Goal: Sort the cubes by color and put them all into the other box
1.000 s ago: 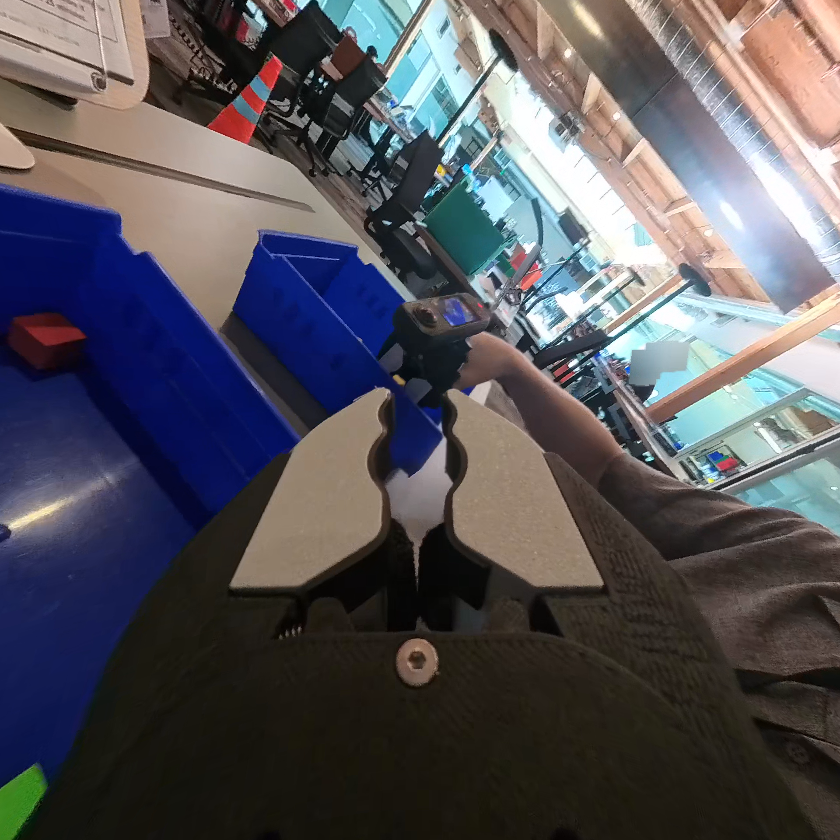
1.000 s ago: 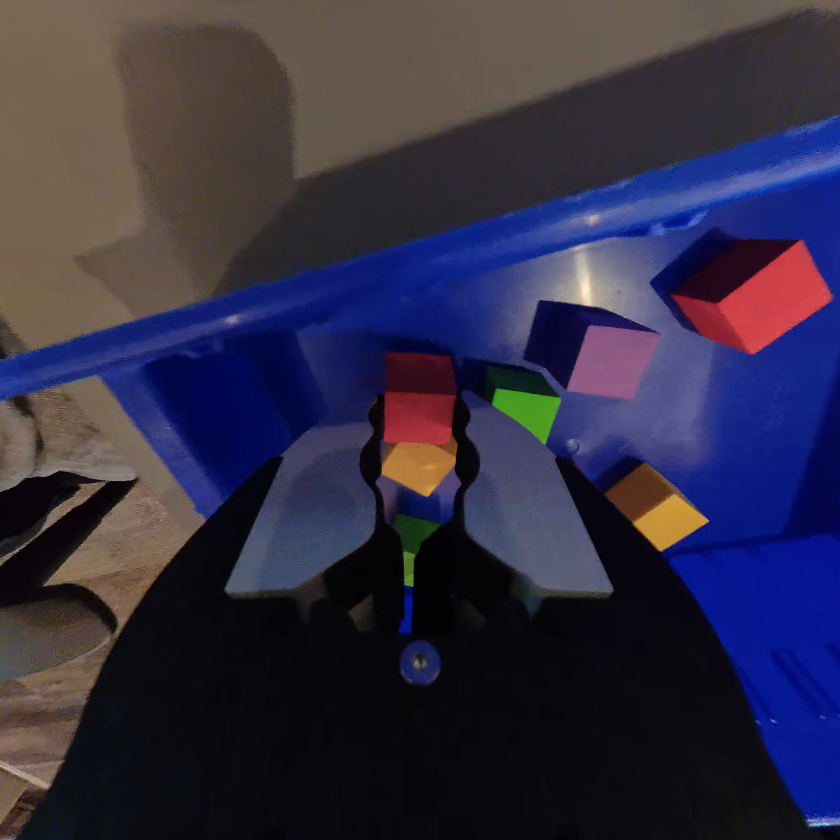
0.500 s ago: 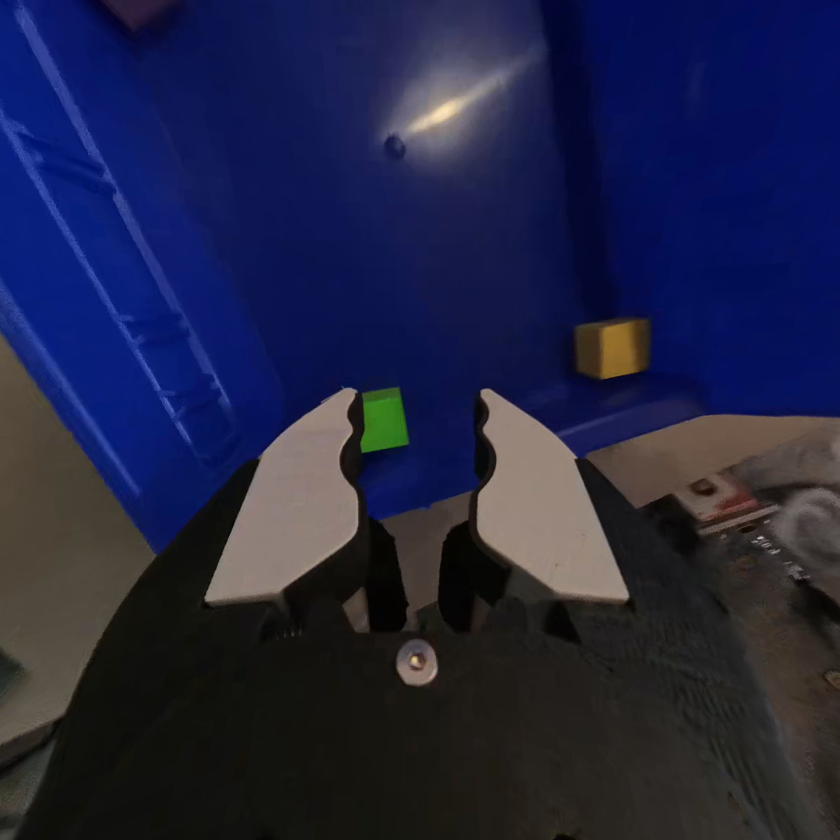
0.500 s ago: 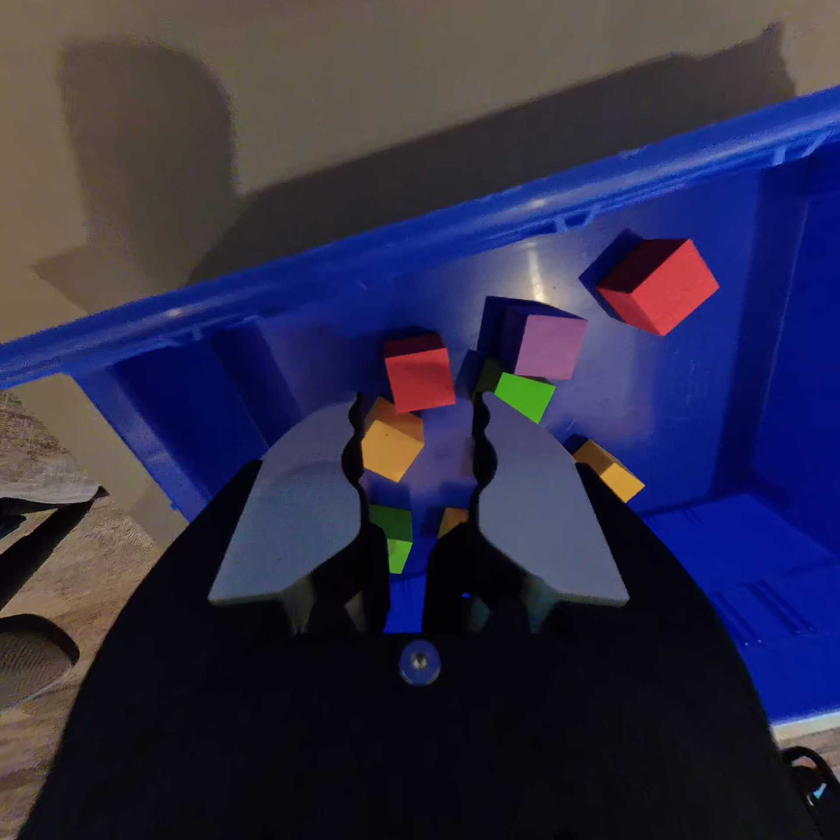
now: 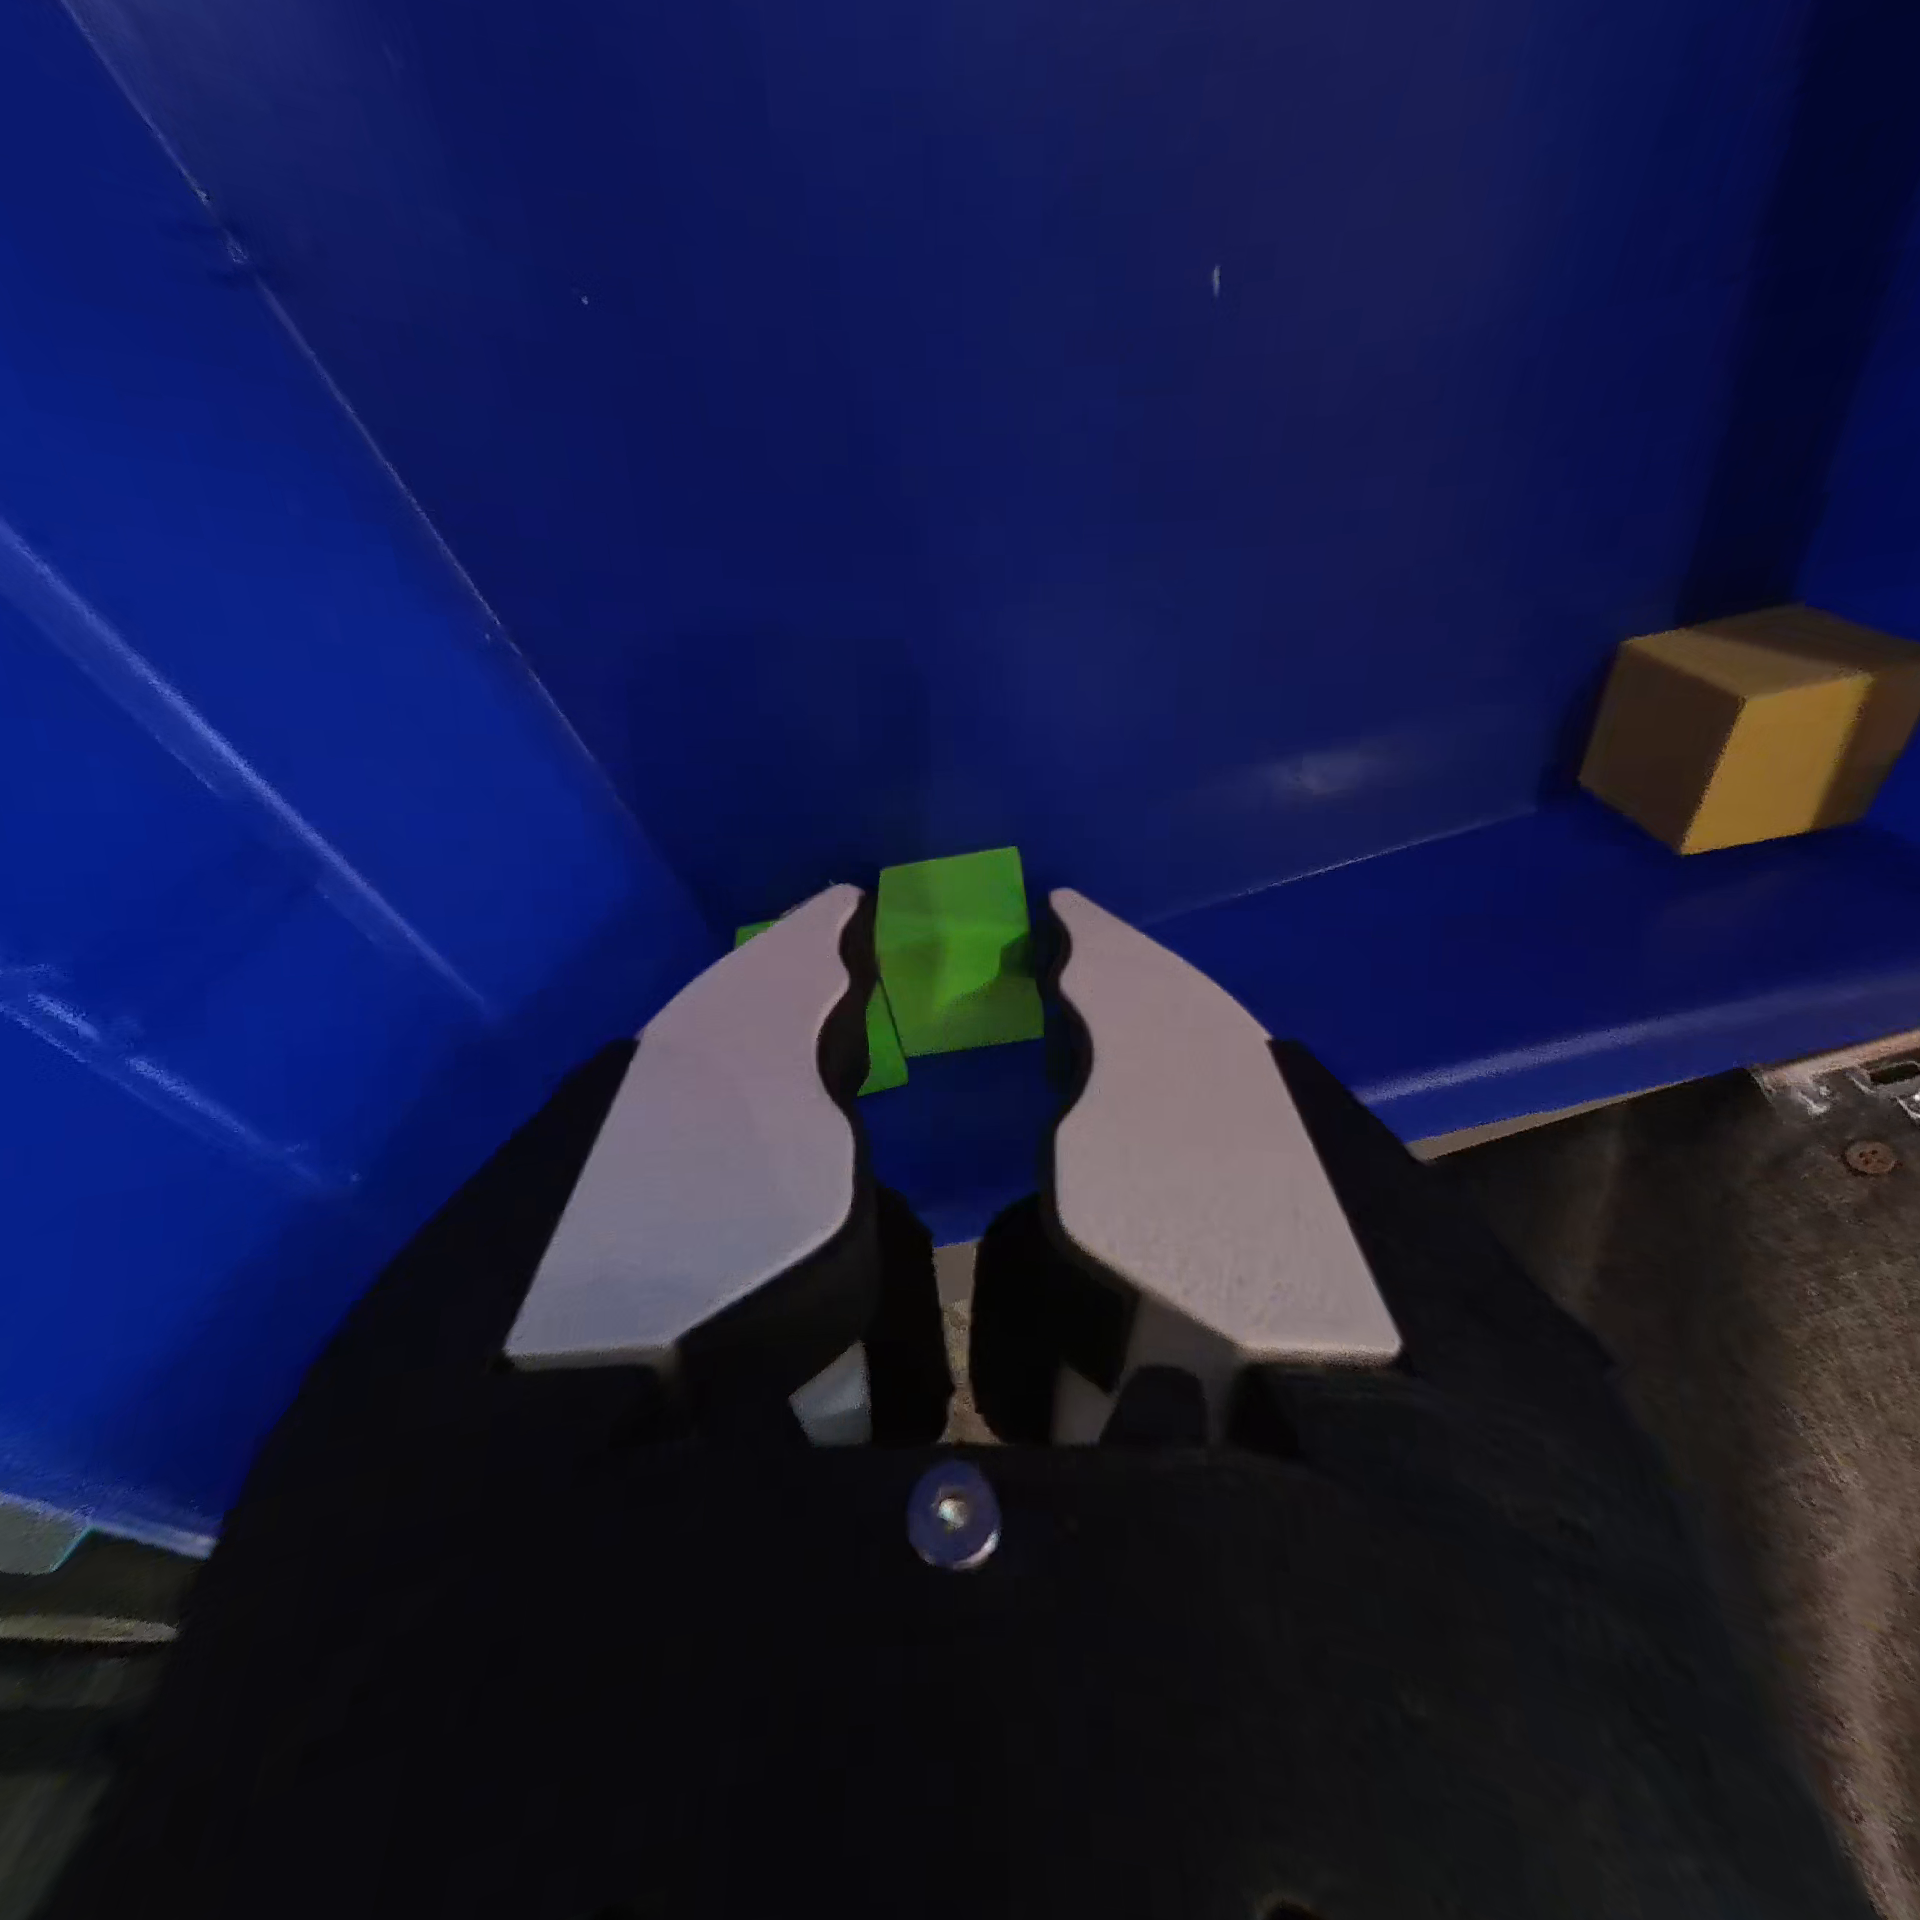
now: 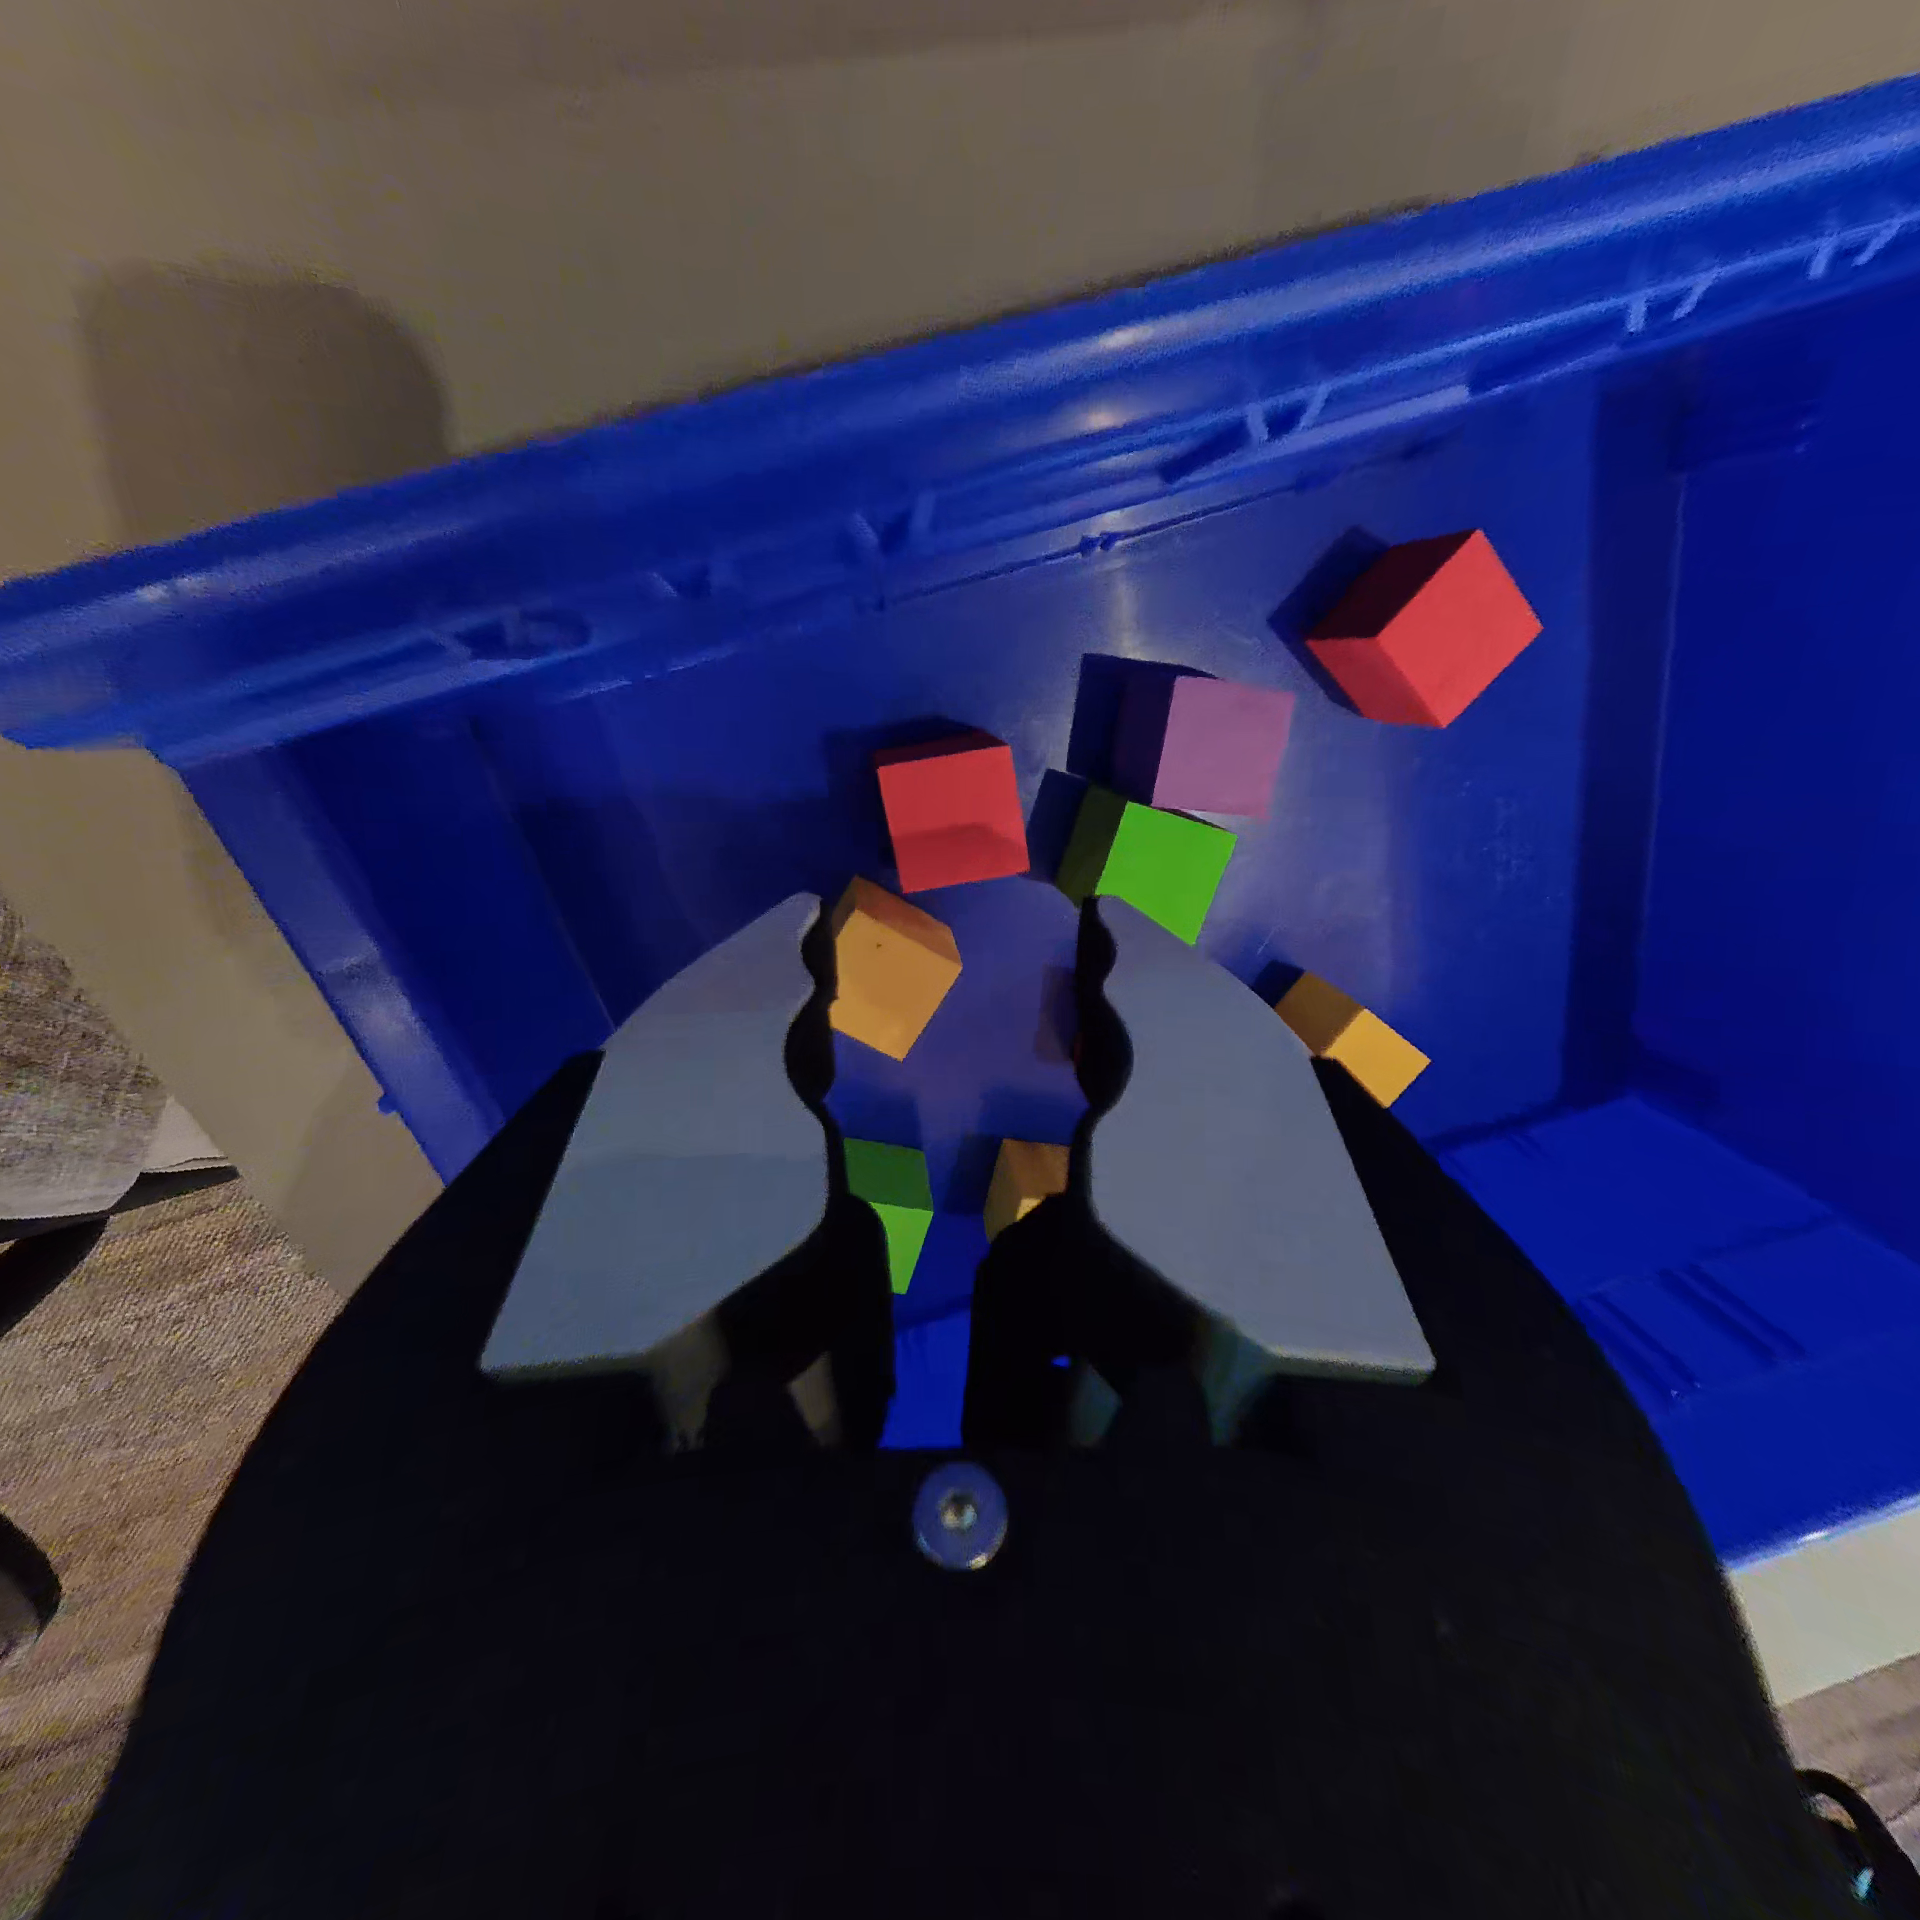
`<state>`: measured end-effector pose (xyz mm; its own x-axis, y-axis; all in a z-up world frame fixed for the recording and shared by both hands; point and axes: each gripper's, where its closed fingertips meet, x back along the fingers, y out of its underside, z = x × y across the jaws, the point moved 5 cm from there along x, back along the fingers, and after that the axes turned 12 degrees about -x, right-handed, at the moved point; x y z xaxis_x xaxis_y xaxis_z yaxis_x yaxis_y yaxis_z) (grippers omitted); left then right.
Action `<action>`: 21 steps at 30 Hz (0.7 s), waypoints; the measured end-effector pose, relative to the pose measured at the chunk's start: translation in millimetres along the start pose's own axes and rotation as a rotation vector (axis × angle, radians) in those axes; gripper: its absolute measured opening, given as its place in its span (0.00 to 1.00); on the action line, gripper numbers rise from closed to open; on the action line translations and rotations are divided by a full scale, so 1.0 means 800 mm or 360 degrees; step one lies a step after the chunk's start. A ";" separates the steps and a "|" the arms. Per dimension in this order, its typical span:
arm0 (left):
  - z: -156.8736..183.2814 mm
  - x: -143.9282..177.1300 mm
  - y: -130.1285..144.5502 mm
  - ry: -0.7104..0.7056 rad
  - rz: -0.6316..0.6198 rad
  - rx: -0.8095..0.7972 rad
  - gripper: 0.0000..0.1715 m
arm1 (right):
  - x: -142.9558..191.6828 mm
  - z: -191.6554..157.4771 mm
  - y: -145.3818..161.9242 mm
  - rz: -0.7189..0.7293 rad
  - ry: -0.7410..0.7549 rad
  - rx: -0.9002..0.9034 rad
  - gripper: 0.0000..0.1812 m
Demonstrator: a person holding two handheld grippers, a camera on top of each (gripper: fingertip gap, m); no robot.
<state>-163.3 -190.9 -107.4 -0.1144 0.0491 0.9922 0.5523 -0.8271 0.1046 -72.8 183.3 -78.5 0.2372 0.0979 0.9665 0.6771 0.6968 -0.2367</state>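
My left gripper [image 5: 951,904] is inside a blue bin [image 5: 935,416], low in a corner. Its jaws are open and straddle a green cube [image 5: 956,961] that rests on the bin floor; a thin gap shows on the cube's left side. My right gripper [image 6: 951,925] is open and empty above another blue bin [image 6: 1714,831]. Below it lie a red cube [image 6: 951,810], an orange cube [image 6: 894,966], a green cube [image 6: 1153,862], a purple cube [image 6: 1210,743], and a second red cube [image 6: 1423,629].
A tan cube [image 5: 1745,748] sits by the bin wall at the right of the left wrist view. More cubes lie under my right fingers: green [image 6: 888,1195], orange [image 6: 1023,1179], orange [image 6: 1351,1039]. The beige tabletop [image 6: 623,208] lies beyond the bin, carpet [image 6: 104,1351] at the left.
My right gripper let go of the red cube, opened and drew back above the bin. My left gripper swung down into a bin and narrowed its jaws around the green cube.
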 end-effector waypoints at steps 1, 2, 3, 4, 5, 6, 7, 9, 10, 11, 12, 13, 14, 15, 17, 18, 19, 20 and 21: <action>0.000 0.000 0.000 0.0019 0.0003 0.0007 0.17 | 0.002 0.000 0.000 0.0012 0.0007 0.0001 0.25; 0.000 0.001 -0.001 0.0038 0.0006 0.0010 0.17 | 0.003 0.000 0.001 0.0016 0.0011 0.0002 0.25; 0.001 0.002 -0.001 0.0054 0.0016 0.0009 0.17 | 0.005 0.000 0.002 0.0017 0.0016 0.0002 0.25; 0.001 0.003 -0.003 0.0070 0.0040 0.0007 0.17 | 0.006 0.001 0.003 0.0017 0.0027 0.0004 0.25; 0.002 0.006 -0.005 0.0096 0.0082 0.0008 0.17 | 0.008 0.001 0.004 0.0013 0.0033 0.0003 0.25; 0.003 0.010 -0.009 0.0127 0.0139 0.0009 0.17 | 0.009 0.000 0.005 0.0008 0.0034 -0.0003 0.26; 0.005 0.015 -0.012 0.0160 0.0207 0.0005 0.17 | 0.011 0.000 0.006 0.0001 0.0037 -0.0010 0.27; 0.009 0.027 -0.021 0.0215 0.0372 -0.0010 0.17 | 0.014 -0.001 0.010 0.0001 0.0042 -0.0017 0.29; 0.013 0.035 -0.026 0.0268 0.0469 -0.0023 0.17 | 0.015 -0.002 0.011 0.0008 0.0041 -0.0022 0.30; 0.018 0.044 -0.031 0.0342 0.0581 -0.0036 0.17 | 0.017 -0.002 0.012 0.0025 0.0045 -0.0032 0.31; 0.023 0.054 -0.036 0.0423 0.0705 -0.0048 0.17 | 0.021 -0.002 0.013 0.0056 0.0049 -0.0044 0.31; 0.028 0.065 -0.041 0.0528 0.0838 -0.0061 0.17 | 0.025 -0.002 0.013 0.0100 0.0053 -0.0058 0.32; 0.035 0.076 -0.045 0.0663 0.0982 -0.0072 0.17 | 0.032 -0.002 0.013 0.0157 0.0067 -0.0071 0.32; 0.042 0.087 -0.048 0.0802 0.1113 -0.0081 0.17 | 0.040 -0.002 0.012 0.0227 0.0089 -0.0077 0.32; 0.055 0.108 -0.051 0.1075 0.1352 -0.0110 0.17 | 0.060 -0.007 0.005 0.0394 0.0138 -0.0086 0.32; 0.060 0.116 -0.051 0.1183 0.1442 -0.0123 0.17 | 0.071 -0.014 0.001 0.0439 0.0163 -0.0071 0.32; 0.066 0.124 -0.051 0.1279 0.1527 -0.0144 0.17 | 0.084 -0.022 -0.007 0.0494 0.0224 -0.0030 0.32; 0.072 0.131 -0.050 0.1382 0.1588 -0.0168 0.17 | 0.097 -0.033 -0.020 0.0593 0.0281 0.0031 0.31; 0.080 0.138 -0.049 0.1485 0.1633 -0.0196 0.17 | 0.110 -0.049 -0.036 0.0712 0.0298 0.0104 0.30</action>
<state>-145.2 -117.1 2.4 -0.2361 -0.9498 0.2051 0.6541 -0.3114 -0.6893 -44.4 144.2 9.6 0.6199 0.2728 0.7357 0.4363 0.6594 -0.6122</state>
